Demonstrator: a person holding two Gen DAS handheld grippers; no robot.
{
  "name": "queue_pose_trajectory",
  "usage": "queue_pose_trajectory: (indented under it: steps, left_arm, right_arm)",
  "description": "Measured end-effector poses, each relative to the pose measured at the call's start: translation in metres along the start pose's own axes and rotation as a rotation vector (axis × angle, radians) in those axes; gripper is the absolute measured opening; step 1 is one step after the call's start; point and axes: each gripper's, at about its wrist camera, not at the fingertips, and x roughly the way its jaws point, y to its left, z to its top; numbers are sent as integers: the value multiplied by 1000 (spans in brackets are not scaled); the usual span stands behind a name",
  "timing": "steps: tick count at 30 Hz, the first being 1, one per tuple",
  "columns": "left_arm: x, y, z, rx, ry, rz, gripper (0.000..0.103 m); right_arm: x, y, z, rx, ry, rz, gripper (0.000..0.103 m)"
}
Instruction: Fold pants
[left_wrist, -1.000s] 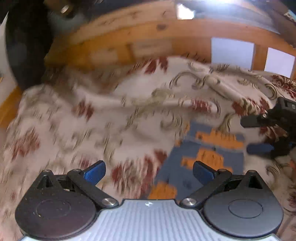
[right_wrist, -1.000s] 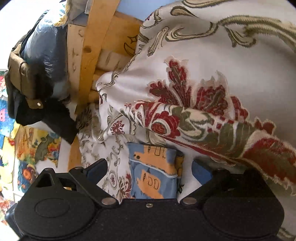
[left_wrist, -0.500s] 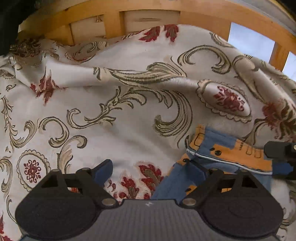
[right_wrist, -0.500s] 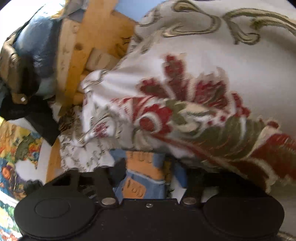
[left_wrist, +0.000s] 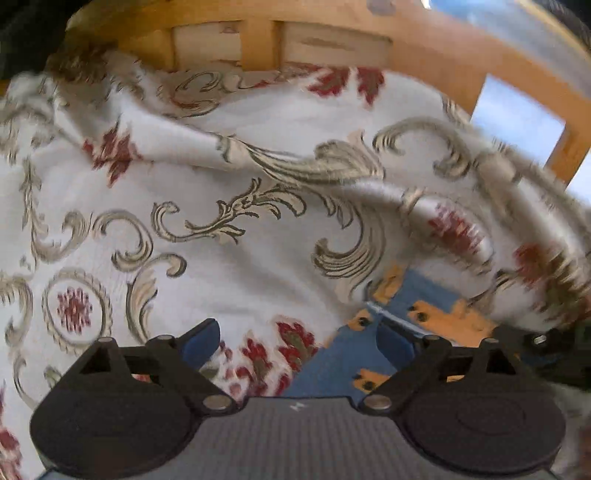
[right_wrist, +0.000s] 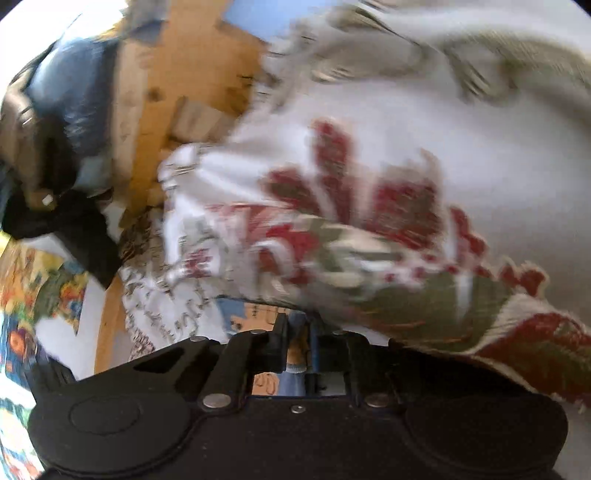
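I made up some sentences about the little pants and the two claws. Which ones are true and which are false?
1. The right claw is shut on the pants. True.
2. The left claw is shut tight. False: it is open, its fingers wide apart.
3. The pants are plain green. False: they are blue with orange shapes.
4. The flowery blanket lies in front of a wooden frame. True.
5. The pants lie fully uncovered. False: a fold of blanket hides part of them.
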Motion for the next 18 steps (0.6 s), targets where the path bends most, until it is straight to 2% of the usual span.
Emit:
queue_pose_trajectory:
  steps: [4, 11, 15, 18]
  left_arm:
    - [-24, 17, 1, -152, 39, -110, 95]
    - [-41, 27, 11, -346, 95, -301, 95]
    - [-34, 16, 21, -353, 148, -309, 95]
    - [-26, -1, 31, -269, 209, -253, 91]
  right_arm:
    - [-13, 26, -9, -175, -44, 48, 12]
    - [-25, 83, -49, -599, -81, 105, 12]
    - [-24, 101, -70, -762, -77, 119, 12]
    - [-22, 107, -79, -830, -62, 116, 12]
